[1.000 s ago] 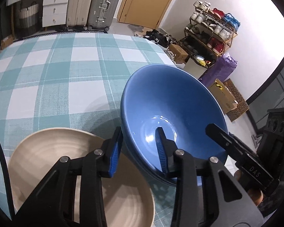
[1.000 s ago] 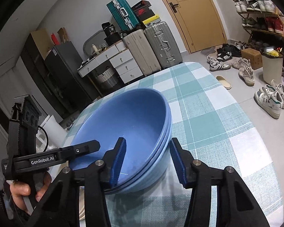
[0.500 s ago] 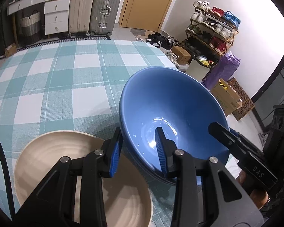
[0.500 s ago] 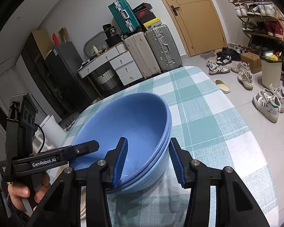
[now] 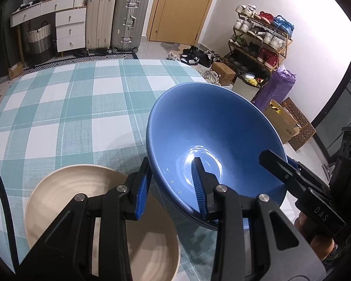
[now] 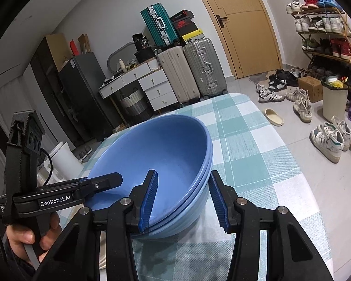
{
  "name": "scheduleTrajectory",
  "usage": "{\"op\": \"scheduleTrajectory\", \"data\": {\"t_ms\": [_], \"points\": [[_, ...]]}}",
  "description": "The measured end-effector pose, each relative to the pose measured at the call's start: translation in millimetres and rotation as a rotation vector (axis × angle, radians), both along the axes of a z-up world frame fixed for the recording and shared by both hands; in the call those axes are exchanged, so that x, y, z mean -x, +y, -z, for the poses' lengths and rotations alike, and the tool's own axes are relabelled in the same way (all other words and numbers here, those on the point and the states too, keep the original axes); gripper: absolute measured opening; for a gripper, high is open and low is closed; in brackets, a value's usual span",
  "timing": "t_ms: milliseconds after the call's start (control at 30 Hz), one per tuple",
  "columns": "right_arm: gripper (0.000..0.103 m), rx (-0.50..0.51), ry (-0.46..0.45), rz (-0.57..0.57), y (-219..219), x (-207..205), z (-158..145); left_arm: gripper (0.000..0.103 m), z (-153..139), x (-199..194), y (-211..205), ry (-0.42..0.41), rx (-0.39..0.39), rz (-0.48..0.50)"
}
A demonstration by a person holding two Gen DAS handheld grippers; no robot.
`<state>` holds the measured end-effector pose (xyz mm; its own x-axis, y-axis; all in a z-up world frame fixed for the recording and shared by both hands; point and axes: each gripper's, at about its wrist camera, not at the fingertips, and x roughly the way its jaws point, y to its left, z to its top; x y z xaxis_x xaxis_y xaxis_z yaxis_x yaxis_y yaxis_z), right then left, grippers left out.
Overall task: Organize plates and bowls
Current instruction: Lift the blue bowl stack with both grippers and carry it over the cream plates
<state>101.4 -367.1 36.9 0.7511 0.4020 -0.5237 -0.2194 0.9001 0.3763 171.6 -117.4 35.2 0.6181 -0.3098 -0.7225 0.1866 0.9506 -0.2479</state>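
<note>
We are observing both the left gripper point(image 5: 172, 188) and right gripper point(image 6: 183, 199) straddling, fingers parted, opposite rims of the stacked glossy blue ceramic bowls point(image 6: 156, 164).

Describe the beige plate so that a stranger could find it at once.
On the teal-and-white checked tablecloth, look beside the stacked glossy blue bowls. The wide, shallow beige plate lies flat just left of them, partly under the left tool; it alone is pale and matte.

Home entryway room: wooden shoe rack point(image 6: 325, 25), upright hard-shell suitcases point(image 5: 115, 21), white drawer cabinet point(image 5: 70, 29), teal-checked bench point(image 5: 65, 107).
</note>
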Motion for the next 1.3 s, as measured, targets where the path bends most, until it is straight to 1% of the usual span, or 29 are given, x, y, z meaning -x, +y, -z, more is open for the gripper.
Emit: {"op": "scheduleTrajectory", "data": {"t_ms": [300, 700, 967, 1200, 1300], "points": [[0.047, 0.028, -0.039, -0.020, 12.0, 11.8, -15.5, 0.031, -18.0, 25.1, 8.4, -0.033, -0.014, -0.024], [0.047, 0.038, -0.077, -0.047, 29.4, 31.9, -40.8, 0.031, -53.7, 66.4, 21.8, -0.095, -0.017, -0.067], [0.047, 0.073, -0.115, -0.071, 48.8, 50.7, -65.9, 0.031, -76.1, 97.8, 37.9, -0.123, 0.002, -0.093], [0.047, 0.090, -0.127, -0.093, 66.9, 65.8, -78.6, 0.031, -91.5, 121.9, 53.7, -0.135, 0.005, -0.122], [0.047, 0.093, -0.118, -0.111, 76.8, 68.2, -80.3, 0.031, -95.0, 132.2, 63.8, -0.136, 0.007, -0.142]]}}
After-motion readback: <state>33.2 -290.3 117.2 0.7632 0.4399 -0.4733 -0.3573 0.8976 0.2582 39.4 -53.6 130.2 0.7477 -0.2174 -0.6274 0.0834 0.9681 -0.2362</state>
